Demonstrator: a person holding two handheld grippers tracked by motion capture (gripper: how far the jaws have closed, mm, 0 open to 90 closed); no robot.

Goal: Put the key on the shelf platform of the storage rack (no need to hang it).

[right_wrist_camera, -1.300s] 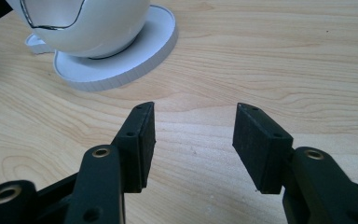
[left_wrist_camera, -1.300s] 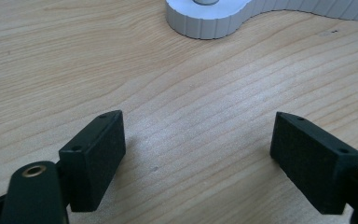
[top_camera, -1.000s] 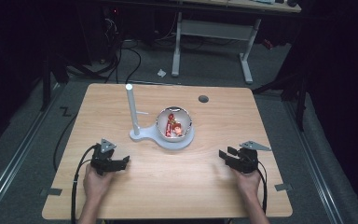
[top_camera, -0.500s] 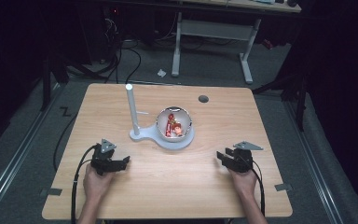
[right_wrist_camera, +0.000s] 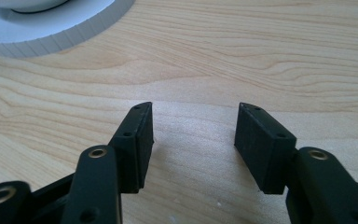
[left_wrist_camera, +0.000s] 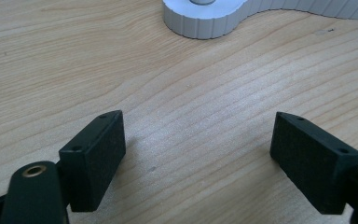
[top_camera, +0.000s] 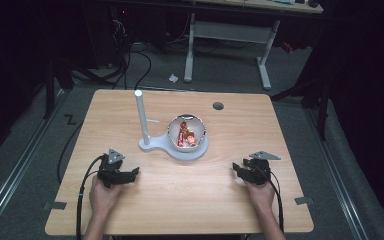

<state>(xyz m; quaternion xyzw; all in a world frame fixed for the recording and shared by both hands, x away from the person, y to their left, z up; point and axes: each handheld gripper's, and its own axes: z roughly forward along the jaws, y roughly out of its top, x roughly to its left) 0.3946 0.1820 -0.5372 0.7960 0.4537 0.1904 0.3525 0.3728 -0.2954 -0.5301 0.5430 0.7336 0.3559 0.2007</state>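
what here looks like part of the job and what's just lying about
Likely part of the job:
- bowl with red items
- white stand with upright post
- left gripper, open
- right gripper, open

Just lying about:
- paper scrap on the floor
- second table behind

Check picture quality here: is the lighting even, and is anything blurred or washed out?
High view: the table is brightly lit, the room around it dark; the bowl contents look soft, slightly overexposed. Left gripper view: the white stand base is bright, wood grain sharp. Right gripper view: the nearest gripper parts at the bottom are slightly soft.
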